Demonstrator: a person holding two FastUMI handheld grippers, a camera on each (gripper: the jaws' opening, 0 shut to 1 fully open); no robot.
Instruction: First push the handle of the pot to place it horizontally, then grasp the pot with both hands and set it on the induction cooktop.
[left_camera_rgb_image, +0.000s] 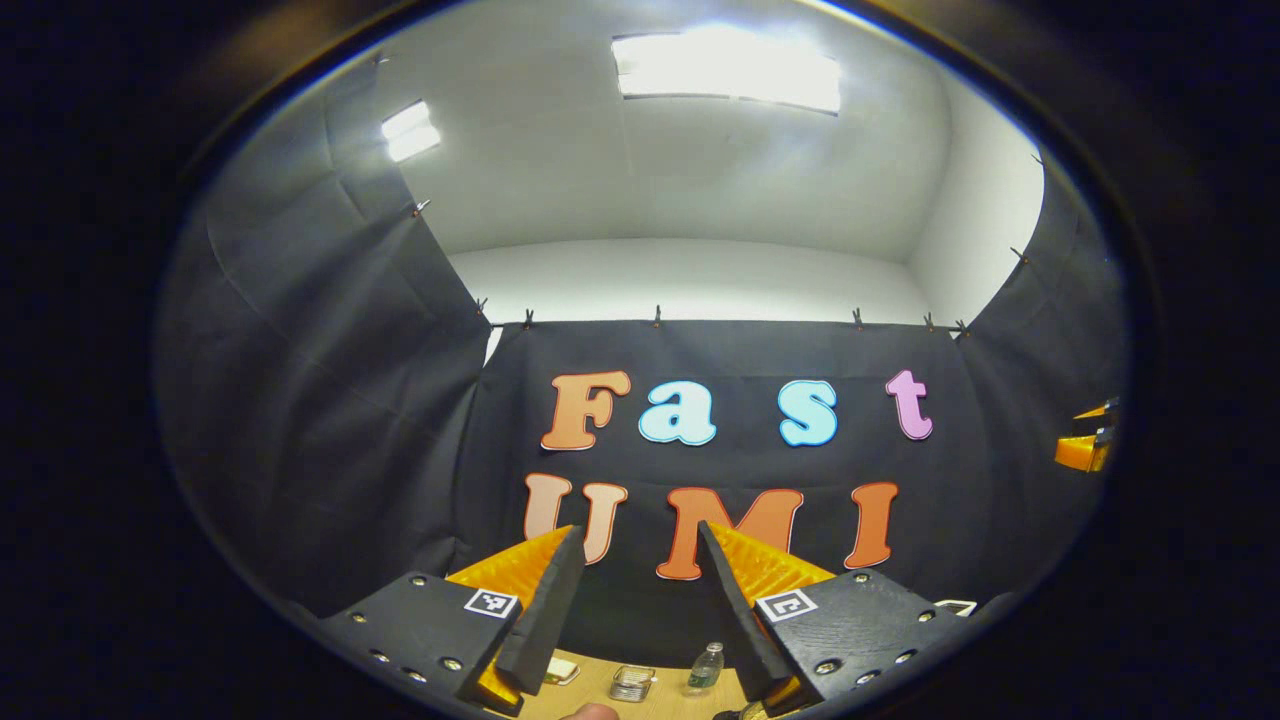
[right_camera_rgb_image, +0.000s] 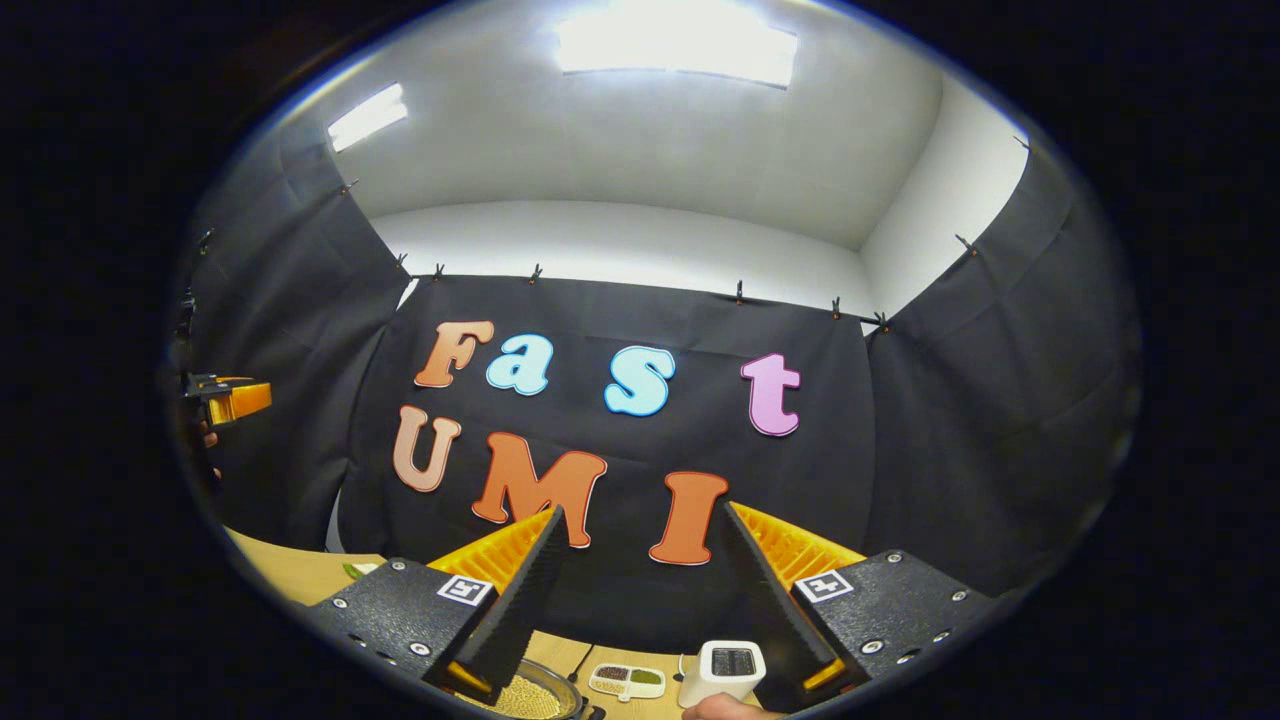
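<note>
My left gripper (left_camera_rgb_image: 640, 580) has its fingers wide apart, with just air between them. Far below on the wooden table (left_camera_rgb_image: 660, 700) stand a small clear plastic bottle (left_camera_rgb_image: 706, 668) and a little metal tin (left_camera_rgb_image: 632, 683). Under my right gripper (right_camera_rgb_image: 640, 570), a white boxy gadget (right_camera_rgb_image: 723, 672) sits near my right finger.

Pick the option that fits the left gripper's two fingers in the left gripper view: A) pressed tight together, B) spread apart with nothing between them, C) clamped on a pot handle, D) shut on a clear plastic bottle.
B: the left gripper has its fingers spread apart, with only the booth's black cloth wall behind the gap; the small clear plastic bottle stands far off on the wooden table.
</note>
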